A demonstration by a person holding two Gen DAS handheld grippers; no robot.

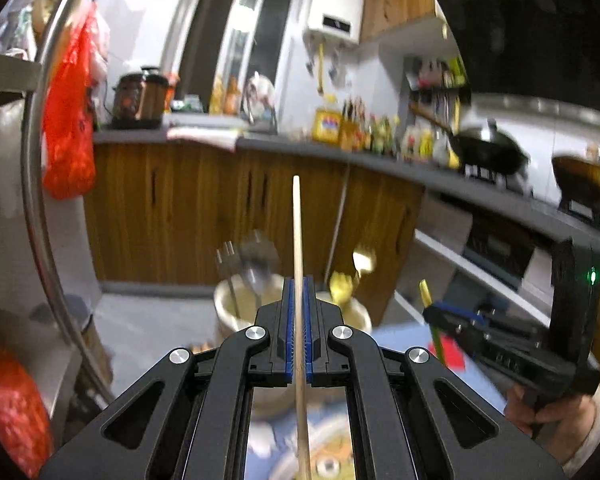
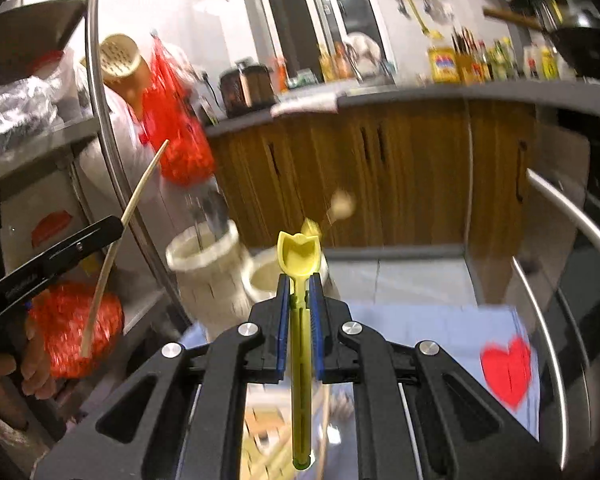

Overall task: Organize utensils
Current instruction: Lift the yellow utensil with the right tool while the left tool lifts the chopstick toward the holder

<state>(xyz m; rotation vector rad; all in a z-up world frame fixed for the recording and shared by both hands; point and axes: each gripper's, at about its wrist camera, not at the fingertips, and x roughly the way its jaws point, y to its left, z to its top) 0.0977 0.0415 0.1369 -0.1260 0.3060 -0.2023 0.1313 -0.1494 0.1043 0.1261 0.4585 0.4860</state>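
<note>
My left gripper is shut on a single wooden chopstick that points up and away; it also shows in the right wrist view. My right gripper is shut on a yellow plastic spoon, bowl end forward. Two cream utensil holders stand ahead: one with a metal fork and spatula, the other with yellow utensils. Both grippers hover above and short of the holders.
A blue cloth with a red heart covers the table. Red mesh bags and a steel rack stand at the left. Wooden cabinets and a counter with woks lie beyond.
</note>
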